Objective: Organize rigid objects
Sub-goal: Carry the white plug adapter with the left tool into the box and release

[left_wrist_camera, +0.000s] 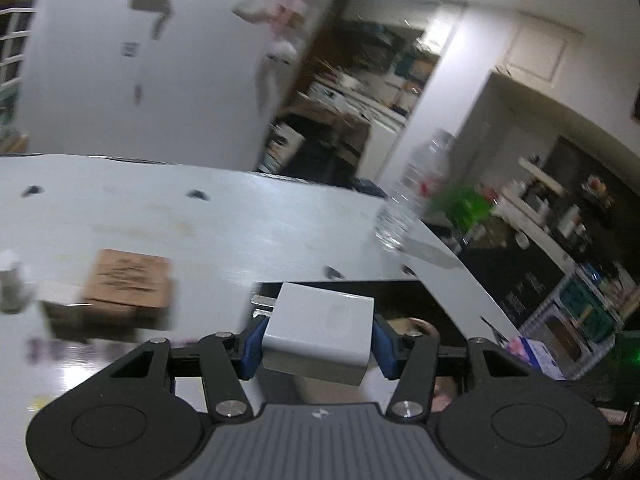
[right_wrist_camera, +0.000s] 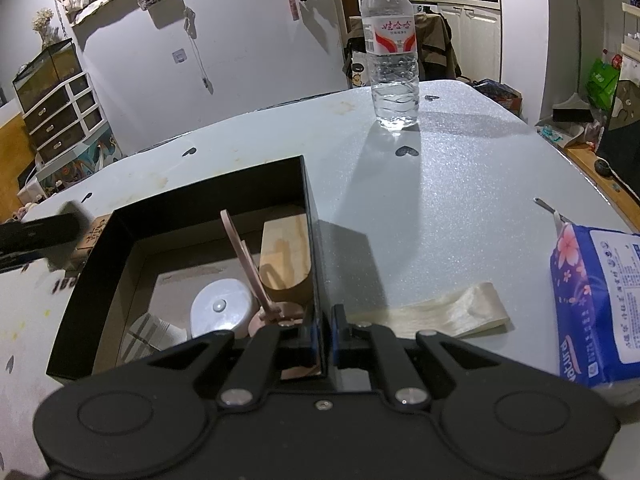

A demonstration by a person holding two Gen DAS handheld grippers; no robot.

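My left gripper [left_wrist_camera: 318, 340] is shut on a white plug adapter [left_wrist_camera: 320, 336] with metal prongs on its left side, held above the near edge of the black box [left_wrist_camera: 400, 292]. The left wrist view is blurred by motion. My right gripper [right_wrist_camera: 325, 334] is shut on the right wall of the black box [right_wrist_camera: 316, 240]. Inside the box lie a wooden block [right_wrist_camera: 286, 254], a round white device [right_wrist_camera: 222, 310], a pink strap-like object [right_wrist_camera: 248, 264] and a white ribbed item [right_wrist_camera: 154, 336].
A clear water bottle [right_wrist_camera: 392, 52] stands at the far side of the white table [right_wrist_camera: 440, 200]; it also shows in the left wrist view [left_wrist_camera: 412, 196]. A blue tissue pack [right_wrist_camera: 596, 304], a cream ribbon strip [right_wrist_camera: 440, 312], and a brown cardboard box [left_wrist_camera: 128, 284] lie on the table.
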